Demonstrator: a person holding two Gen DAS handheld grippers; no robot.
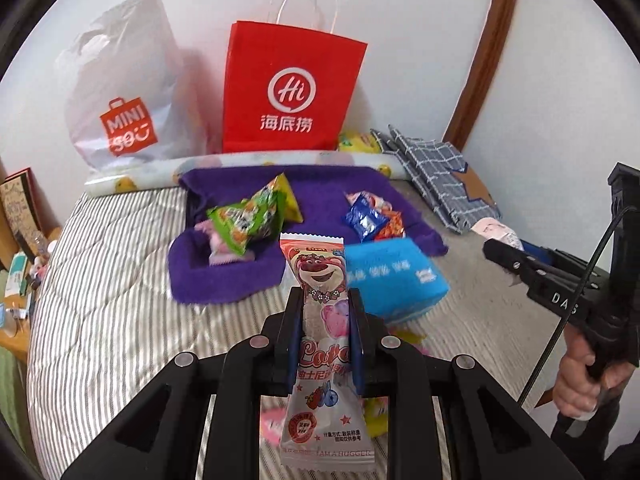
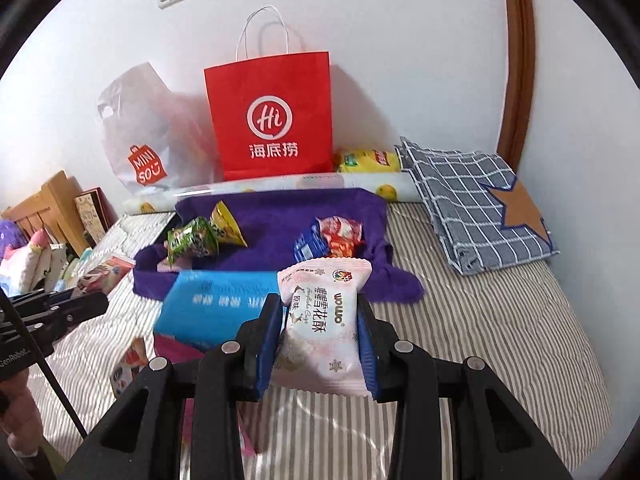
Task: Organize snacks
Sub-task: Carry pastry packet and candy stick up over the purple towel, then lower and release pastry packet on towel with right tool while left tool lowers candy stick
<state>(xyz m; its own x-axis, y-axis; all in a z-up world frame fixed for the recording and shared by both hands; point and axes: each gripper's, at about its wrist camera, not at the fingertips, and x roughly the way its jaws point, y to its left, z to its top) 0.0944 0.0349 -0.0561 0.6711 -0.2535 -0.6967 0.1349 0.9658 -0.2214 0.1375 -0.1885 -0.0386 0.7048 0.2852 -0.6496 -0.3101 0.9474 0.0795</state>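
Pink bear-print packet [image 1: 320,312] upright, clenched in level left tongs [image 1: 325,300]; pale snowflake packet [image 2: 324,328] pinched in right tongs [image 2: 318,312].

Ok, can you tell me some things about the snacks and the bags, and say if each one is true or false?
1. The left hand-held gripper holds a snack packet with a pink bear on it. True.
2. The right hand-held gripper holds nothing. False: it is shut on a pale pink packet.
3. The red paper bag lies flat on the bed. False: it stands upright against the wall.
4. Green and yellow snack packs lie on the purple cloth. True.
5. The blue pack is inside the red bag. False: it lies on the bed, before the purple cloth.
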